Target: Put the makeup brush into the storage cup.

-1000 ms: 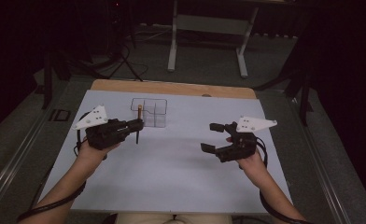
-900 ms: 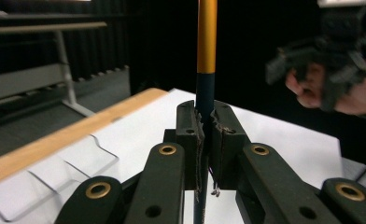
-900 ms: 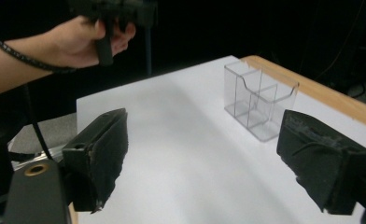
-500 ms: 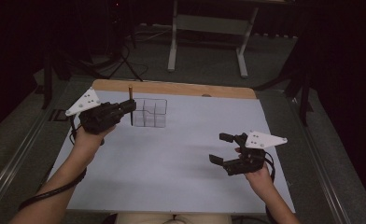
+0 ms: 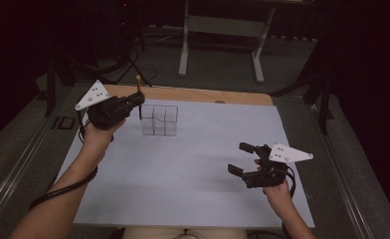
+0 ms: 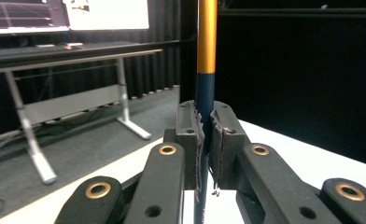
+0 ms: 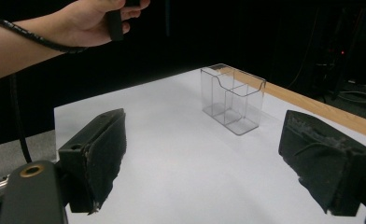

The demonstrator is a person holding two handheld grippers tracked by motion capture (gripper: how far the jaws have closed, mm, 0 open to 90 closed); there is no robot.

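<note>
A: Left claw?

B: Mine. Jaws clamped on the pen, which stands upright between them; orange upper half, dark lower half. In the high view the claw hangs above the tabletop's far left part, just left of the clear box, pen not touching it.

A: The box?

B: Open-topped, split into compartments, standing near the far wooden edge. Nothing visible inside.

A: Right claw?

B: Also mine. Jaws spread wide, gripping nothing, low over the near right of the tabletop, well apart from the box. From its own view the box sits ahead between the pads, my left hand up at top left.
</note>
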